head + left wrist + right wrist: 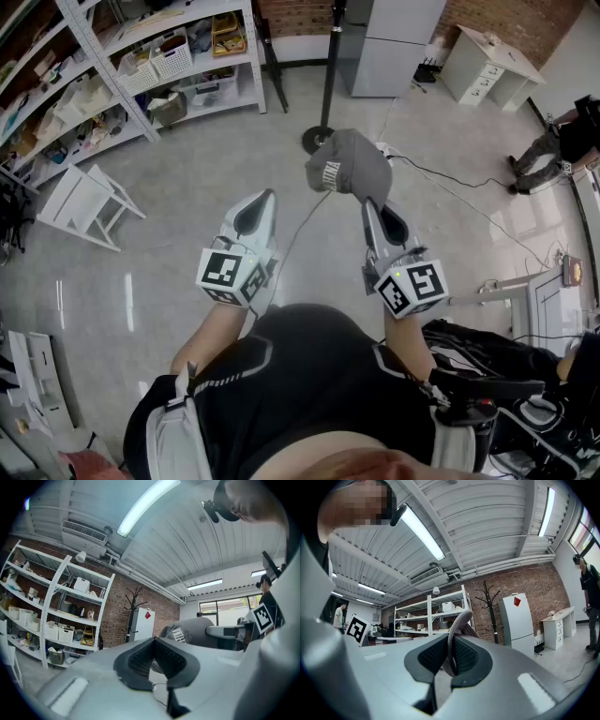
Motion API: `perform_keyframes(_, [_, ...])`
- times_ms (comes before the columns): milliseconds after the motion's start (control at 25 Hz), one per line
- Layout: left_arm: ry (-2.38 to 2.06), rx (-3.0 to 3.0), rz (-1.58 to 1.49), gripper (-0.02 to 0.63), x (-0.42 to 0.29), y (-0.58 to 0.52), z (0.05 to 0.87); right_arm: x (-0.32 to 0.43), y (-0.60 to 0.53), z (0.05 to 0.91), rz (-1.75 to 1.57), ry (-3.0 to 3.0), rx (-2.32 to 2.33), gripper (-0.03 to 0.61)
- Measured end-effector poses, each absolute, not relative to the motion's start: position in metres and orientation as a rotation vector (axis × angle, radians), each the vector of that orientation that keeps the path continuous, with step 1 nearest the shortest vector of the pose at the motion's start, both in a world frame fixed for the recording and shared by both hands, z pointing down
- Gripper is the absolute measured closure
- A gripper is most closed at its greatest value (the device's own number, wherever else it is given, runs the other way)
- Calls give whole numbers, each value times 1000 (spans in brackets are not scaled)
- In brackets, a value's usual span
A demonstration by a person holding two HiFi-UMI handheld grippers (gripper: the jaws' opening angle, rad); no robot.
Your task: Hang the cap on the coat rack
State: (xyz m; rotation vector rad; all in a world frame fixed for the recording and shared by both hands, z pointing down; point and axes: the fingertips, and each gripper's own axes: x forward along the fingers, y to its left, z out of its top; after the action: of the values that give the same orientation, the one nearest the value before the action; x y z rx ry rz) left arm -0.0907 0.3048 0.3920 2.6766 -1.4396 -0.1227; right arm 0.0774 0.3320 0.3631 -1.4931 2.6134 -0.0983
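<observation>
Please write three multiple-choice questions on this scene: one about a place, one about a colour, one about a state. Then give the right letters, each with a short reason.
1. Where does the coat rack stand?
A) beside the white cabinet
B) on top of a shelf
C) lying on the floor

2. What colour is the cap?
A) red
B) grey
C) yellow

3. What is the state of the right gripper?
A) open and empty
B) shut on a cable
C) shut on the cap

Answers:
1 A: the right gripper view shows the dark rack upright, just left of the white cabinet.
2 B: the head view shows grey fabric with pale lettering.
3 C: the cap's brim sits pinched between the jaws.
</observation>
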Motion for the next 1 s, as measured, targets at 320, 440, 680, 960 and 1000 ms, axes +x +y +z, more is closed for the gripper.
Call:
perform_keyframes(320, [-1444, 2671, -119, 614, -91, 304, 394, 79, 331, 364, -97, 2609, -1491, 551])
perform_keyframes(440, [-1443, 2669, -123, 614, -91, 303, 396, 79, 329, 366, -103, 2605, -1484, 551])
perform_keyframes(680, [-1425, 2667, -131, 614, -99, 302, 398, 72, 326, 364, -131, 2579, -1468, 551])
perform_keyframes(960, [-1403, 2670, -138, 614, -109, 296, 402, 59, 321, 367, -141, 2592, -1478, 551])
perform_keyframes(1000, [-1396, 2673, -140, 614, -112, 295, 403, 55, 321, 367, -139, 2590, -1482, 551])
